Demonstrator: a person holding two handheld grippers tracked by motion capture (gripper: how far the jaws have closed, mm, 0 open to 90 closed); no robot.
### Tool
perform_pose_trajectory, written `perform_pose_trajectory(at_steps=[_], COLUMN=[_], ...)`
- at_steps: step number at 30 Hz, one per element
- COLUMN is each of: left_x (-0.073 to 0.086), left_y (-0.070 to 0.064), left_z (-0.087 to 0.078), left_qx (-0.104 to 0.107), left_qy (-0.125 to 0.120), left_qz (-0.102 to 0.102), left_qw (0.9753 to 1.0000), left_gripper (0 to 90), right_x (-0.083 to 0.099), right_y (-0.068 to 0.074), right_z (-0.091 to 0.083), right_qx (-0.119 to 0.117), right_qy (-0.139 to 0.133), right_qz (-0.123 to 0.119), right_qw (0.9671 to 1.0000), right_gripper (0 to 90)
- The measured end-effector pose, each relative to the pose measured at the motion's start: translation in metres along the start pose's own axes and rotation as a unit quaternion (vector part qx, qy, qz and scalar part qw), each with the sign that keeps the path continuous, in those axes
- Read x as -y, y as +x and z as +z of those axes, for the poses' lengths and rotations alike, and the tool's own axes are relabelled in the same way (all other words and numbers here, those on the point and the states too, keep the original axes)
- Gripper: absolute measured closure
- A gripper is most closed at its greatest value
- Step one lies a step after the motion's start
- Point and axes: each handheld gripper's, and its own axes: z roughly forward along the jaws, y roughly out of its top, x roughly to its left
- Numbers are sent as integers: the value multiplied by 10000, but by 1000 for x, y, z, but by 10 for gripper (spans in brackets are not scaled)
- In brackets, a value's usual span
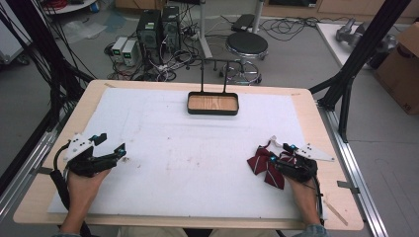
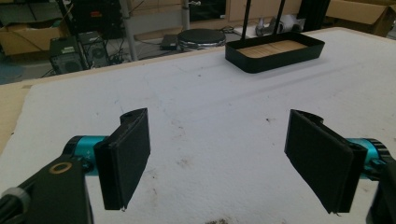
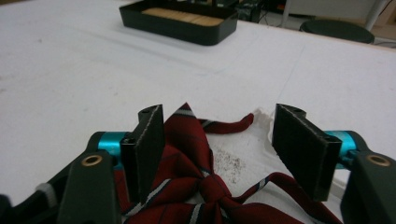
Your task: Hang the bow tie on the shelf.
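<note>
A dark red striped bow tie (image 1: 264, 165) lies on the white mat near the table's right front, with a white strap end poking out beside it. My right gripper (image 1: 279, 152) stands open right over it; in the right gripper view the bow tie (image 3: 196, 172) lies between and below the two black jaws, its knot near the bottom. My left gripper (image 1: 112, 143) rests open at the left front of the mat, and the left gripper view shows its pads (image 2: 126, 156) wide apart over bare mat. A black tray (image 1: 213, 103) with a wooden floor sits at the far middle.
The tray carries a tall black wire handle (image 1: 213, 74). The white mat (image 1: 188, 148) covers most of the wooden table. Beyond the far edge stand a stool (image 1: 246, 47), computer towers and cables on the floor. A black frame post (image 1: 356, 59) rises at the right.
</note>
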Motion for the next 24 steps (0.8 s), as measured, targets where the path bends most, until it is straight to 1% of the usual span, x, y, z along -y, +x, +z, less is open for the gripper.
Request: perform_pose_trajectory(at_steps=[2,3,6,7,10,11,13,14,16,17,18,19,20,22,23,24], left_x=[0,0,0,0,0,0,0,1,1,1,0,0,0,1,1,1], left_y=[0,0,1,1,0,0,1,0,0,0,0,0,0,0,0,0], left_z=[0,0,0,-1,-1,-1,0,0,0,0,0,0,0,0,0,0], left_qx=[-39,-52,-77,-68,-77,-78,-54,-64,-63,-64,-64,-61,-67,-62,-64,-64], left_qy=[-5,-4,-45,-45,-51,-49,-30,-21,-22,-24,-29,-29,-28,-20,-17,-19], left_qz=[13,23,9,13,18,18,20,27,31,32,33,31,32,28,30,29], left_qw=[10000,10000,10000,10000,10000,10000,10000,10000,10000,10000,10000,10000,10000,10000,10000,10000], left_gripper=[228,228,228,228,228,228,227,228,227,228,228,228,228,228,228,227], right_x=[1,1,0,0,-1,-2,-2,-2,-3,-3,-3,-4,-4,-4,-4,-4], right_y=[1,1,1,1,2,4,4,4,4,3,3,4,4,3,3,3], right_z=[4,4,5,5,9,11,12,13,16,17,17,20,20,23,25,26], right_qx=[9,20,3,1,-4,-17,-11,-21,-58,-82,-82,-113,-113,-155,-200,-215], right_qy=[120,135,190,228,445,576,626,742,867,980,980,1121,1121,1252,1402,1436], right_qz=[-70,-96,-99,-66,-147,-203,-225,-219,-187,-180,-180,-181,-181,-198,-186,-211], right_qw=[9999,9999,9998,9997,9989,9981,9978,9970,9960,9950,9950,9935,9935,9918,9897,9892], right_gripper=[378,390,417,425,442,463,474,487,505,512,512,531,531,552,561,574])
